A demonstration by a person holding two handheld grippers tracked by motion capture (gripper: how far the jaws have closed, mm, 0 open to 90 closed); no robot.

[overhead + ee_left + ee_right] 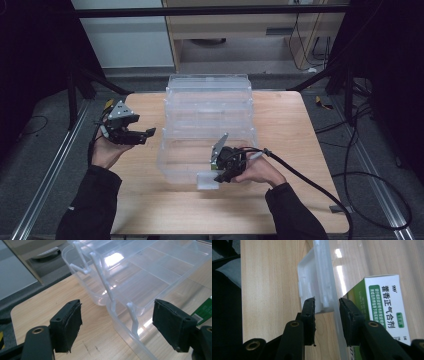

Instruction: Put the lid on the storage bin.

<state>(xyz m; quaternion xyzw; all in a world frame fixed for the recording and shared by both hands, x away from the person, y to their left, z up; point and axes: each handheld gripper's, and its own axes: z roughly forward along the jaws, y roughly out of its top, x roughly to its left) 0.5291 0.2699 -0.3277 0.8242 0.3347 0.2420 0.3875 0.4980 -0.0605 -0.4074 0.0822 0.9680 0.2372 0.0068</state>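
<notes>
My right gripper sits at the near wall of the clear plastic organizer box, close to the near edge of the table. In the right gripper view its two black jaws straddle the white latch and the box's front wall; the pads stand just beside the plastic on either side, and I cannot tell for sure whether they press on it, though I judge this hand is there to hold the front of the box steady. A green and white medicine carton lies just behind that wall, seen through the clear plastic, so I take it to be inside the bottom compartment.

My left gripper hovers off the box's left side, above the left part of the table, jaws wide apart with nothing between them. In the left gripper view the stepped trays fan upward and back on their white hinge arms, so the box stands fully open. I read the empty left tool as clear of the trays, leaving them propped so the bottom compartment is reachable.

The box itself runs from near the front edge of the table to its far edge, roughly centred.
</notes>
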